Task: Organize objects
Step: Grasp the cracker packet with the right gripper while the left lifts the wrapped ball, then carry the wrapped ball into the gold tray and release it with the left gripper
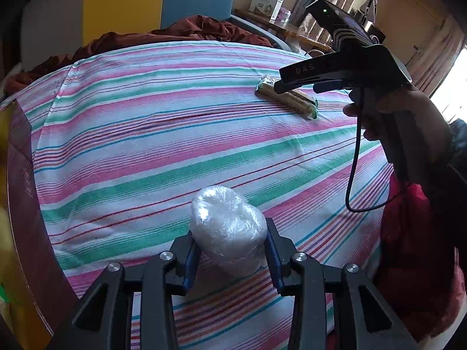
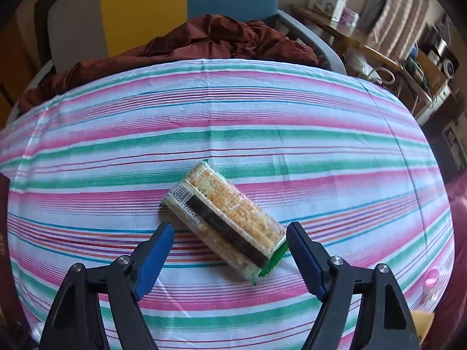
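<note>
A white bundle wrapped in clear plastic (image 1: pixel 229 227) sits between the blue pads of my left gripper (image 1: pixel 232 253), which is shut on it just above the striped cloth (image 1: pixel 175 134). Farther off on the cloth lies a packet of crackers (image 1: pixel 287 99) with green ends. In the right wrist view the same cracker packet (image 2: pixel 224 221) lies slantwise on the striped cloth (image 2: pixel 233 122), and my right gripper (image 2: pixel 229 233) stands open around it, its pads clear of the wrapper. The right gripper's black body (image 1: pixel 338 70) shows in the left wrist view, held by a hand (image 1: pixel 408 122).
A dark maroon board or box edge (image 1: pixel 26 204) runs along the left. A rust-brown blanket (image 2: pixel 221 40) is bunched at the far edge of the cloth. Beyond it stand a wooden table with boxes (image 2: pixel 332 0) and shelves with clutter (image 2: pixel 426 67). A red bag (image 1: pixel 414 262) hangs at the right.
</note>
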`<action>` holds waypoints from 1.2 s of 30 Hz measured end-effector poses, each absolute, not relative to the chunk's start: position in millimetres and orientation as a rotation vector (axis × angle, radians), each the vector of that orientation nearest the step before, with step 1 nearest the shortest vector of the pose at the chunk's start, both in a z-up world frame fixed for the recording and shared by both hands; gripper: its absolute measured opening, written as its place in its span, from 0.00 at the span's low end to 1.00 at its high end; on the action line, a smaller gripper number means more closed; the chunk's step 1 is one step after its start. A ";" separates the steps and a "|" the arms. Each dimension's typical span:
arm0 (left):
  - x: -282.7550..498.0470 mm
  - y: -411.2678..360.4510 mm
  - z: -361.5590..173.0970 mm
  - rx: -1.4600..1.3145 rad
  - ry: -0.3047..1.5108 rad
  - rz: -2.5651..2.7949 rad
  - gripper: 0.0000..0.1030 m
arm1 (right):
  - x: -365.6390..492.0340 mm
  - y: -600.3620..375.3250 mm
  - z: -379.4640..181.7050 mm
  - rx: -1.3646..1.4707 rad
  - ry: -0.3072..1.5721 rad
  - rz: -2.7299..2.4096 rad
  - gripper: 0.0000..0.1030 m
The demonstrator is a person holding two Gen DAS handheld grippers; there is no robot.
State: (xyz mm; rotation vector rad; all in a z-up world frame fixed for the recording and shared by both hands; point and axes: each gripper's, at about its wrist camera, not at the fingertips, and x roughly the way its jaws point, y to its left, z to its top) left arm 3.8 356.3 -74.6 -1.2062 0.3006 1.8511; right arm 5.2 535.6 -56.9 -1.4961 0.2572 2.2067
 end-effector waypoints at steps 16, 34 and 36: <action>6.5 349.2 -75.5 -1.183 0.297 1.872 0.39 | 9.4 506.8 -75.9 -1.641 0.413 2.235 0.51; 31.8 304.4 -32.7 -1.037 0.337 2.038 0.39 | 32.0 439.9 -82.3 -1.596 0.279 2.354 0.52; 33.9 297.9 -24.1 -1.018 0.332 2.055 0.39 | 38.0 441.9 -82.5 -1.593 0.276 2.357 0.52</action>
